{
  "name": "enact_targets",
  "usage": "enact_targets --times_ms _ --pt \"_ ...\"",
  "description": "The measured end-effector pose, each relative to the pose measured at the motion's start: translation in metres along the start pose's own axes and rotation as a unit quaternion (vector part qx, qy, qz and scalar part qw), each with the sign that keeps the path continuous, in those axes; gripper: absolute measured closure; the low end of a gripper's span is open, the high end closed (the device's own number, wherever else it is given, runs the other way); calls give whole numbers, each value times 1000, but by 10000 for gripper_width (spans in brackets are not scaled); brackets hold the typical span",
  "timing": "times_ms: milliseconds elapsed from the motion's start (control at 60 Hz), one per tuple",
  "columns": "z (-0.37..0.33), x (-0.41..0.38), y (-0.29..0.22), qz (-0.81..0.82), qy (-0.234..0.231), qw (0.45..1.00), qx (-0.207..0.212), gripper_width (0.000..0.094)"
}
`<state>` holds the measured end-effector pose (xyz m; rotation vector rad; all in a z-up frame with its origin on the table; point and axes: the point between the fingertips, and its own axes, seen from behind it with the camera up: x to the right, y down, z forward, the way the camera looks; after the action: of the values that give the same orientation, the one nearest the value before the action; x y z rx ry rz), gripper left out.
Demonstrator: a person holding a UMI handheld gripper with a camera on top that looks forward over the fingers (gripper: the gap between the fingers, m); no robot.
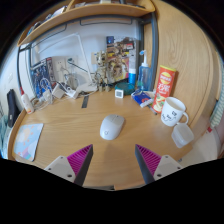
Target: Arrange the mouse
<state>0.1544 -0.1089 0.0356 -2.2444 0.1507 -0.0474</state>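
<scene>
A white computer mouse [112, 127] lies on the wooden desk [70, 118], just ahead of my fingers and centred between their lines. My gripper [113, 160] is open, with its magenta pads [80, 157] wide apart and nothing between them. The mouse rests on the desk on its own, a short way beyond the fingertips.
A pale mouse mat [28, 140] lies to the left. A white mug [174, 111], a small white cup [183, 134] and a tall snack can [163, 86] stand to the right. Cluttered items line the back under a shelf [90, 14].
</scene>
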Motion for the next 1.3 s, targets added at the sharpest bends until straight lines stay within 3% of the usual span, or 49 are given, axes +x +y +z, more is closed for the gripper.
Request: enact_targets --times_ms 417,600,800,950,1167,1300 --pt "120 -18 -47 7 -28 998 -48 112" --pt "143 -45 -52 -27 -61 995 -71 227" --pt "147 -50 -53 -65 -64 994 -62 295" --pt "150 -44 -56 -73 -64 994 -48 427" --pt "143 -45 -47 -51 -32 995 -78 635" --pt "142 -44 -47 -37 -3 994 -98 635"
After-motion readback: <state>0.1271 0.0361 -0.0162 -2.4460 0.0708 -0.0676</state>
